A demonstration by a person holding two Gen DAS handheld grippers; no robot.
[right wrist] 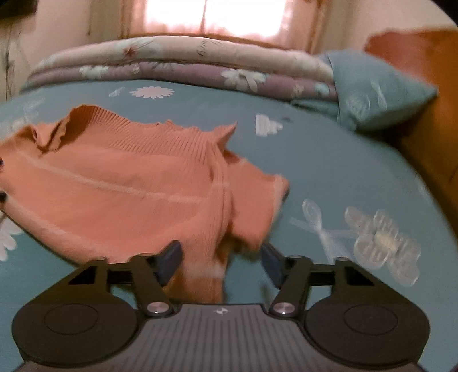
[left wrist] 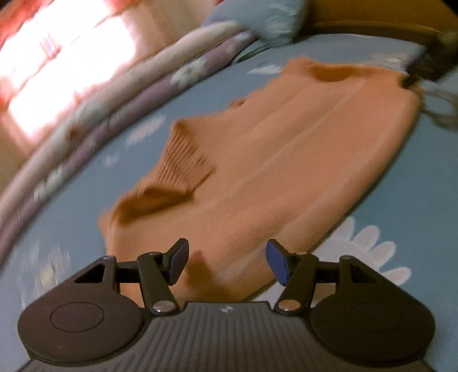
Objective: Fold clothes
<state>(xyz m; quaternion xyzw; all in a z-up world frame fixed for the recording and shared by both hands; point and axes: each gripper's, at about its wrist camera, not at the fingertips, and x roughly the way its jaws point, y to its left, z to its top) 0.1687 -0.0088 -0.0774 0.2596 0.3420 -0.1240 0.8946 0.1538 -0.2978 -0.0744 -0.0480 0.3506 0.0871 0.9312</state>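
An orange knit sweater [left wrist: 286, 160] lies spread on a bed sheet [left wrist: 400, 183] of blue-green cloth printed with white daisies, seen here from two hand-held grippers poised over opposite ends of the garment. In the left wrist view the left gripper [left wrist: 227, 261] hangs above the near edge of the sweater, its blue-padded fingers [left wrist: 180, 257] standing apart with only knit fabric seen beyond the gap; nothing is pinched between them. A ribbed cuff [left wrist: 183, 160] of one sleeve is folded in across the body of the sweater, and the neckline sits at the far end, near the headboard [left wrist: 372, 20]. In the right wrist view the right gripper [right wrist: 221, 261] is also parted, and a fold of the sweater's ribbed edge hangs down in the space between its fingers; the blur leaves it unclear whether either pad touches the cloth, though neither visibly presses on it. From this side the sweater fills the left half of the view, its ribbed hem [right wrist: 137, 128] ruffled along the far edge and a short sleeve [right wrist: 257, 200] flopped out to the right. A rolled floral quilt [right wrist: 171, 65] in pink and mauve lies along the far side of the bed under a bright curtained window [right wrist: 217, 17], with a blue pillow [right wrist: 372, 88] beside it.
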